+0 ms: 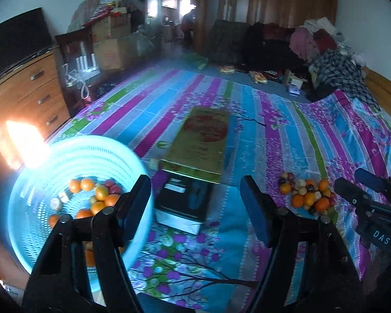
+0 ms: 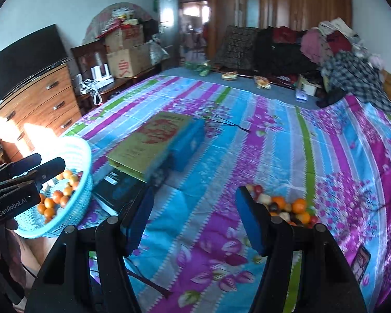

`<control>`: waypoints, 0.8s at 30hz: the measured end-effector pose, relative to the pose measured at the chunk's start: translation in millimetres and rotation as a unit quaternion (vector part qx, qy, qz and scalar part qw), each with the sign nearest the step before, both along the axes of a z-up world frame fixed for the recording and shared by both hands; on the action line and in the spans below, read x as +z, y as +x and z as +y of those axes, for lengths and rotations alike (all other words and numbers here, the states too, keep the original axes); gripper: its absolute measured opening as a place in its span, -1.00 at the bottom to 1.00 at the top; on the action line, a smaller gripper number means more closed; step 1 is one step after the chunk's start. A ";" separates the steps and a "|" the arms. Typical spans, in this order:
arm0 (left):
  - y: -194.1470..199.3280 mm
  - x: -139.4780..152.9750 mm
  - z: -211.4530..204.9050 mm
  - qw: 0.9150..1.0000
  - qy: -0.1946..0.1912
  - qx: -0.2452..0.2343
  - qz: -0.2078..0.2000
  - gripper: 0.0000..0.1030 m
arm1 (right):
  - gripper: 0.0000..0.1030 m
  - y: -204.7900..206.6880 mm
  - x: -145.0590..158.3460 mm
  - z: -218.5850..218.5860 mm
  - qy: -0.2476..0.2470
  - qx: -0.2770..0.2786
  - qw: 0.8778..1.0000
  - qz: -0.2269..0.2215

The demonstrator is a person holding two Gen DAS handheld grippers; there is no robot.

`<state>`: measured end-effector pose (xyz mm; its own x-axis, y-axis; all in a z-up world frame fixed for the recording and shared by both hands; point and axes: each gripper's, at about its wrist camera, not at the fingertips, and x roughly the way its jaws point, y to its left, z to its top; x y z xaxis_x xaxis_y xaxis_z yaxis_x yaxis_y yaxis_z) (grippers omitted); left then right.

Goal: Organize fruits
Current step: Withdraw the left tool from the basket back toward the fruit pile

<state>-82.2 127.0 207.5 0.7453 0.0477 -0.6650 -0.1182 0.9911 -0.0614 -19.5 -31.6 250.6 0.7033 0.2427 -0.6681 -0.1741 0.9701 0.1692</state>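
While both grippers hang over the near edge of the bed, I find nothing between either pair of fingers. At the near left corner the blue basket holds oranges and a few red fruits. My left gripper stands spread and empty above the basket's right rim. Towards the middle lie a yellow-green box and a black box, touching. Near the bed's right side sits the loose fruit pile, not yet sorted. My right gripper is spread too, empty, its right finger just before the pile.

Judgement: the step in hand is fetching the next fruit. I would single out a fruit at the pile's edge and close on it squarely, lest neighbours roll.

Only the left view shows the whole pile; only the right view shows a phone-like object by the right edge.
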 end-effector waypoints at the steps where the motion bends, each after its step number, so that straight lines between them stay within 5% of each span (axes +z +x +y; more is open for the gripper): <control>1: 1.5 -0.4 -8.8 1.000 0.002 -0.008 0.001 0.39 | 0.33 -1.3 -2.2 -7.8 -0.002 -0.006 1.000 0.002; 15: 9.4 -1.5 -96.7 0.995 0.018 -0.098 0.003 0.39 | 0.33 -30.2 -42.3 -111.8 -0.010 -0.077 0.997 0.022; 24: 22.2 -8.0 -135.3 0.993 0.030 -0.117 0.010 0.39 | 0.33 -57.6 -103.1 -165.7 -0.031 -0.107 0.993 0.043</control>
<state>-60.0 -8.3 199.5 0.7272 -0.0854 -0.6811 0.1146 0.9934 -0.0022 -77.1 -197.3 147.6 0.6745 0.0504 -0.7366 0.0487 0.9925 0.1125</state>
